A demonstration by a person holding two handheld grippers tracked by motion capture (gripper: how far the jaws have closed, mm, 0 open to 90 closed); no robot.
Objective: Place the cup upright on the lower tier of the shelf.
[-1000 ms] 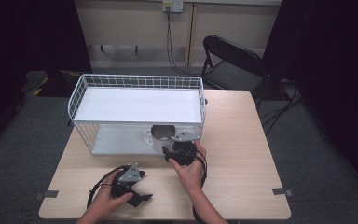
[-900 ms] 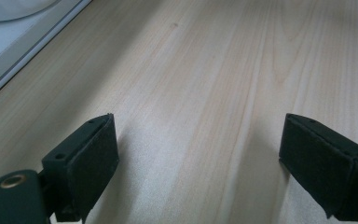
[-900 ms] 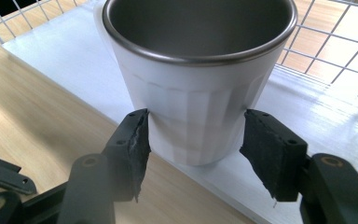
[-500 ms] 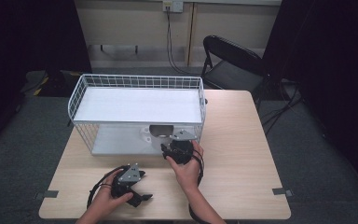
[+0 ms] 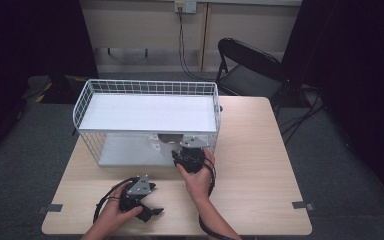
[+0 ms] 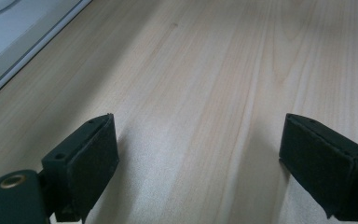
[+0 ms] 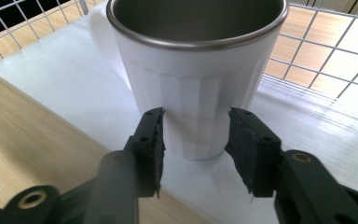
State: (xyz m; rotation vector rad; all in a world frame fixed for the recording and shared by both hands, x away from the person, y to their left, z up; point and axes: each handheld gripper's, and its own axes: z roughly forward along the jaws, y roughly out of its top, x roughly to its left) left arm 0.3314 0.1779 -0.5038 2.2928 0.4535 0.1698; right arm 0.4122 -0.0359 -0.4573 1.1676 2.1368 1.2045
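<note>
A black folding chair (image 5: 250, 67) stands behind the wooden table (image 5: 260, 165) (grey carpet (image 5: 345, 165) underneath).

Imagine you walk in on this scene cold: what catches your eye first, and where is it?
First comes the white mug with a steel rim, standing on the lower white shelf of the wire rack at the table's far left half. The right gripper has its jaws set on either side of the mug's base. The left gripper rests open over bare wooden table near the front edge.
</note>
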